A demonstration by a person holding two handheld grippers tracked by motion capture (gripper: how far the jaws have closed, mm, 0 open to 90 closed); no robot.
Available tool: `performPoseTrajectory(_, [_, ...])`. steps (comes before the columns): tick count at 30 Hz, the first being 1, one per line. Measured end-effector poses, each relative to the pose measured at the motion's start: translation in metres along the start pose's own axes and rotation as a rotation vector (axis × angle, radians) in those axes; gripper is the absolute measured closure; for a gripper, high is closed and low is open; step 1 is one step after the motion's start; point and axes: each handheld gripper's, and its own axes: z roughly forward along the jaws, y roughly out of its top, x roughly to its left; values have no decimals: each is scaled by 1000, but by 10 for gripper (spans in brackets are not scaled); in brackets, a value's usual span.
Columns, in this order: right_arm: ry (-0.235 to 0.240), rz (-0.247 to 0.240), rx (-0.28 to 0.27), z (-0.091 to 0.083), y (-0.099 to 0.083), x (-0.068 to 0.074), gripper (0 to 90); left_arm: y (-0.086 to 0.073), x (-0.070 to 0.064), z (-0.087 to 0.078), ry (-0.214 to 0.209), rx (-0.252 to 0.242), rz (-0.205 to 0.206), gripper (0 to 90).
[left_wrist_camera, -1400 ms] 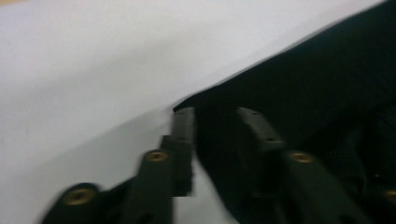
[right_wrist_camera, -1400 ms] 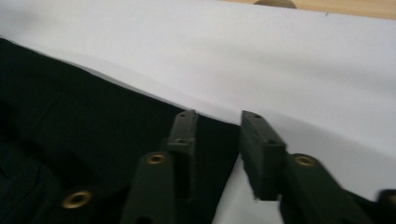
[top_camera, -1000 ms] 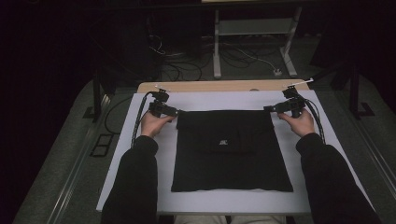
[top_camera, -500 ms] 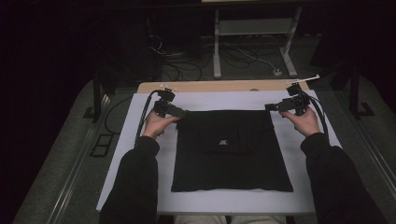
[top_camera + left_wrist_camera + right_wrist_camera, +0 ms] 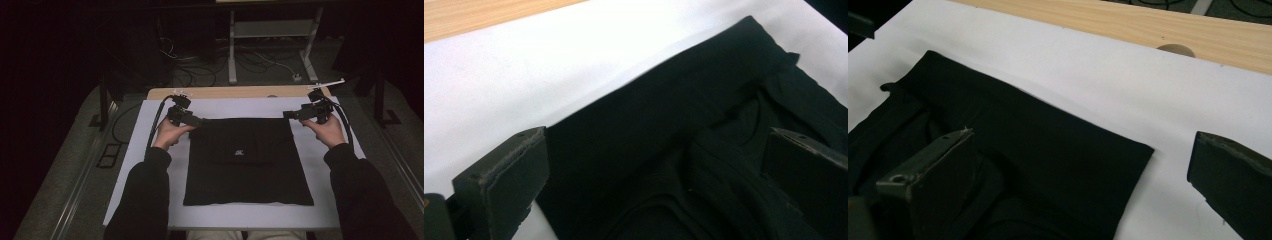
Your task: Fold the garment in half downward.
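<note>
A folded black garment (image 5: 247,160) lies flat in the middle of a white sheet (image 5: 150,150), a small pale logo near its centre. My left gripper (image 5: 199,121) hovers at the garment's far left corner, jaws open, with the black cloth (image 5: 664,165) under and between them. My right gripper (image 5: 287,114) stands open just off the far right corner; its view shows that corner (image 5: 1128,150) between the two jaws, nothing gripped. A folded band runs along the garment's far edge in both gripper views.
The white sheet covers a wooden table whose bare far strip (image 5: 235,92) holds a round hole (image 5: 1175,49). Cables (image 5: 250,60) and a metal stand (image 5: 232,55) lie on the dark floor beyond. White margins surround the garment on all sides.
Both hands have shifted slightly outward and away from the garment's far corners; the right gripper has lifted off the cloth. The garment lies as before.
</note>
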Motion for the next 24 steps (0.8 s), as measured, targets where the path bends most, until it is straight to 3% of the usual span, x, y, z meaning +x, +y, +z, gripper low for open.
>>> performPoseTrajectory(13, [41, -50, 25, 13, -2, 18, 0, -4, -10, 6, -43, -3, 27, 0])
performPoseTrajectory(24, [71, -72, 56, 27, -11, 27, 0, -13, -16, 17, -71, -21, 5, 0])
